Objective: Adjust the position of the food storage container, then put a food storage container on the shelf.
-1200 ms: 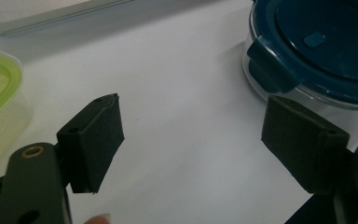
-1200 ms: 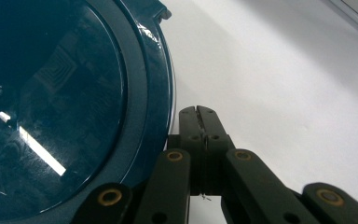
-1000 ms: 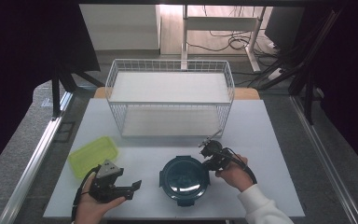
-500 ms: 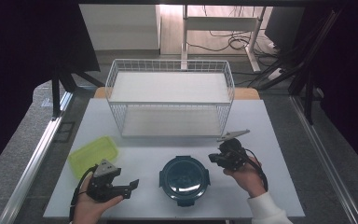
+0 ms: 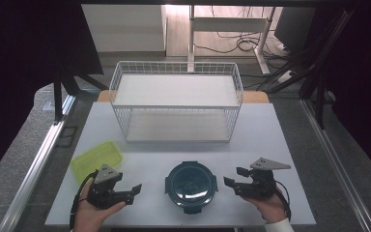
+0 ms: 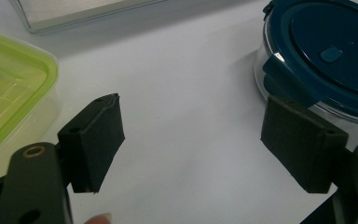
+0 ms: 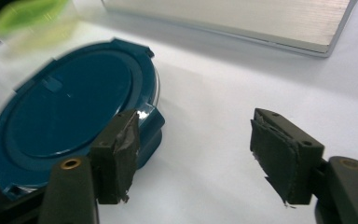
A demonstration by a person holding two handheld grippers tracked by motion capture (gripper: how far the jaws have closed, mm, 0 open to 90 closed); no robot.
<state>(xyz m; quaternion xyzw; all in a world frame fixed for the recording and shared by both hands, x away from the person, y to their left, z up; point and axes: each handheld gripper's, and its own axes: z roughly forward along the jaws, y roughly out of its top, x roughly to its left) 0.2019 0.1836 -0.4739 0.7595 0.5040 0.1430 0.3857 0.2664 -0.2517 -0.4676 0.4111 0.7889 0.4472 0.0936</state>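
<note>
Two handheld grippers flanking a round blue-lidded container [image 5: 191, 184] at the table's [image 5: 280, 140] near edge.

The right gripper [image 5: 236, 178], jaws just opening and empty, is swinging back from farther right toward the container's side latch; the left gripper [image 5: 134, 191] is waiting wide open, holding nothing; a grasp looks imminent.

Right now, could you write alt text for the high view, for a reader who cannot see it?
A round blue-lidded container sits on a white table between the open left gripper and open right gripper. A green-lidded box lies left; a white wire rack stands behind.
</note>
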